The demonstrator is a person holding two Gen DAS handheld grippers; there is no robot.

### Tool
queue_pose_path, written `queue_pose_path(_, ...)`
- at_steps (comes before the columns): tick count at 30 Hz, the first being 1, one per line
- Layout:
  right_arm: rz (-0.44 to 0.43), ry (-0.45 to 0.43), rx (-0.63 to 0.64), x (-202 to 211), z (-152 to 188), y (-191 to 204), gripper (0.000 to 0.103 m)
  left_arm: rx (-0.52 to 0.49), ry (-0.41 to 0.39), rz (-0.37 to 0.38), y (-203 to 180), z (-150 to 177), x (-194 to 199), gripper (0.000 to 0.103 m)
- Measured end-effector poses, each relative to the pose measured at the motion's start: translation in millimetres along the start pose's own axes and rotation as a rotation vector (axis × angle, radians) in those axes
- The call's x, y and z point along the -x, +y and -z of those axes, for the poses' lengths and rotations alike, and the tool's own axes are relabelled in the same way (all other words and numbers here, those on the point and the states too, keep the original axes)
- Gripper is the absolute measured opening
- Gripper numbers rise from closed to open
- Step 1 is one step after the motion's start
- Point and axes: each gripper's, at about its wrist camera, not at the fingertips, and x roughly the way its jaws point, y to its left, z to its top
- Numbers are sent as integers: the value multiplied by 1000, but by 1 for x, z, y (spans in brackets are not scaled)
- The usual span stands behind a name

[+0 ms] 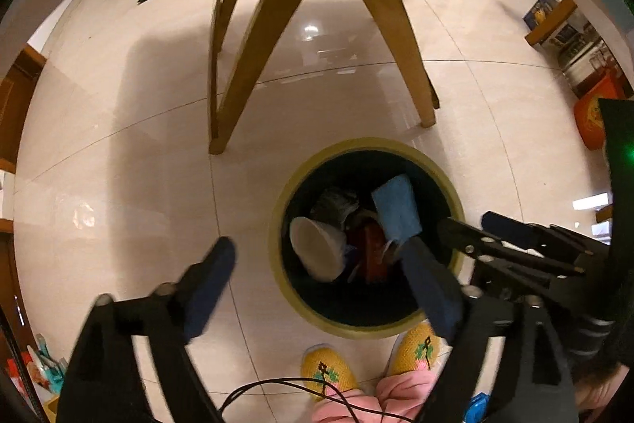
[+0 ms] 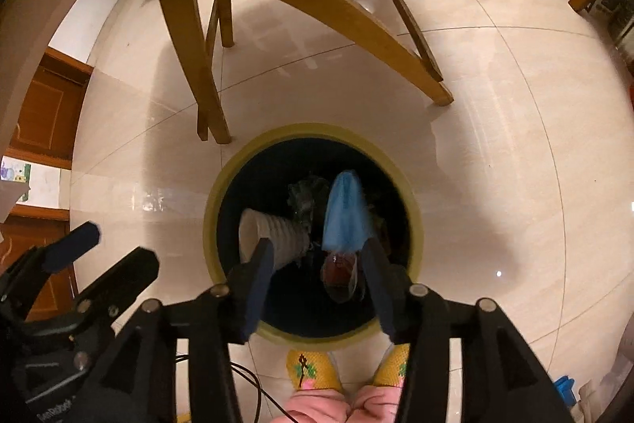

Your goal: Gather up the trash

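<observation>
Trash bin point(image 2: 414, 221) below, right claw point(image 2: 317, 256) spread above it, left claw point(image 1: 317, 260) spread alongside.

The mouth of the trash bin point(image 2: 313, 135) lies open from above, and the right gripper point(image 2: 317, 284) hangs over it with its jaws spread wide. Inside, a white ribbed cup point(image 2: 277, 236) lying on its side fills the left part, a blue piece point(image 2: 344, 213) stands toward the right, and dark wrappers lie between them, so free depth is little, though the dim interior makes this hard to judge. Just beyond the far rim, wooden chair legs point(image 2: 210, 98) block the floor point(image 2: 495, 165). At the near rim stand two yellow slippers point(image 2: 313, 369). The left gripper point(image 1: 317, 284), also spread, crowds the bin's left side.
</observation>
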Motion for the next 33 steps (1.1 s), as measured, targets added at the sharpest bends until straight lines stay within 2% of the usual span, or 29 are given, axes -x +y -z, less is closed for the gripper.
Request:
queue_pose_path(9, -4, -33, -6, 22, -1, -4, 50, 24, -27, -23, -3, 7, 21, 94)
queue_pose_path(14, -21, -57, -13, 49, 5, -4, 50, 44, -50, -37, -1, 7, 43, 94)
queue_pose_path(17, 1, -103, 36, 71, 10, 2, 50, 71, -76, -39, 2, 6, 66, 94)
queue_pose_path(21, 4, -128, 28, 101, 15, 4, 50, 97, -103, -32, 4, 4, 101, 94)
queue_pose_path(29, -7, -182, 58, 192, 14, 24, 50, 107, -150, -5, -1, -1, 197, 94)
queue_pose_path(33, 1, -207, 83, 238, 11, 35, 50, 78, -181, -5, -6, -6, 244, 94)
